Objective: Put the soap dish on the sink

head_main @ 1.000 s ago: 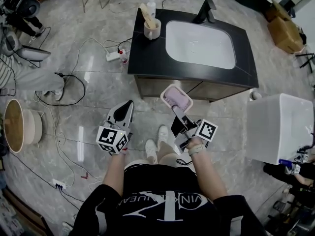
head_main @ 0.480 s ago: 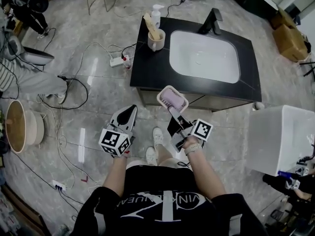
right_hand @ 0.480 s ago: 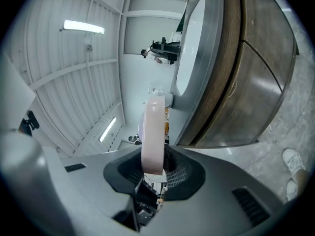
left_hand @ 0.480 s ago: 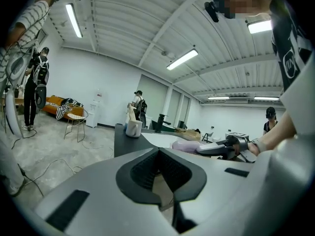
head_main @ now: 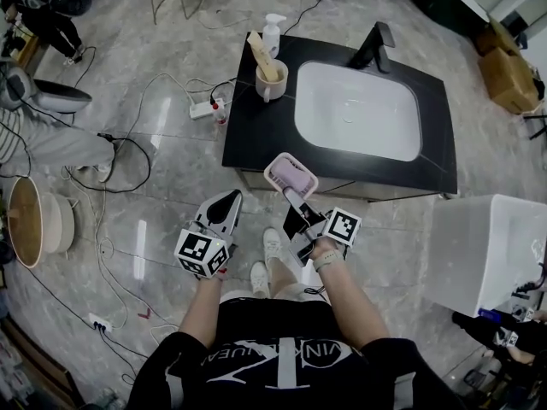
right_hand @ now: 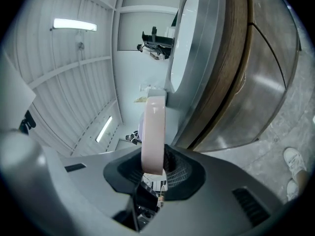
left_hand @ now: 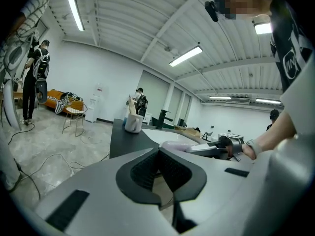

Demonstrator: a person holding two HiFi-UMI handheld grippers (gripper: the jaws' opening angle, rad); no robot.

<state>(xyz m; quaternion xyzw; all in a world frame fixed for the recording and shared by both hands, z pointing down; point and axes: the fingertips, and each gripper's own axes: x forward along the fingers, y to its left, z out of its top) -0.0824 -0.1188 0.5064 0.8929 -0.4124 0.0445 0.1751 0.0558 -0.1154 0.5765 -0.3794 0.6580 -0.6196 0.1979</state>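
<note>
Hanging in the air just short of the counter's near edge, a pale pink rectangular plastic soap dish (head_main: pixel 291 175) was held by the right gripper (head_main: pixel 294 196), at roughly 12 o'clock from the person's right hand. In the right gripper view the soap dish (right_hand: pixel 153 132) was seen edge-on, its wall pinched between the two ribbed pads at a narrow opening, so the grip was judged firm. The left gripper (head_main: pixel 231 202) was carried at about 9 o'clock from the right one, over the grey tiled floor (head_main: pixel 171 195). Its jaw tips were seen brought together with nothing between them.

The black-topped sink unit (head_main: pixel 256 131) lay at 12 to 1 o'clock from the dish. A white rectangular basin (head_main: pixel 359 109) was set into it, with a black angular faucet (head_main: pixel 377 45) at the basin's 12 o'clock. A white mug holding a wooden brush (head_main: pixel 272 80) stood at the counter's 10 o'clock corner, and a white pump bottle (head_main: pixel 272 32) was placed just beyond it. Bare black counter was left between the mug and the near edge.

The pickup was judged complete and the carry well advanced, but the dish was not yet over the counter and was touching nothing except the pads. What remained was for it to be brought over the bare counter at the basin's 9 o'clock, lowered flat with its opening up, and released.
</note>
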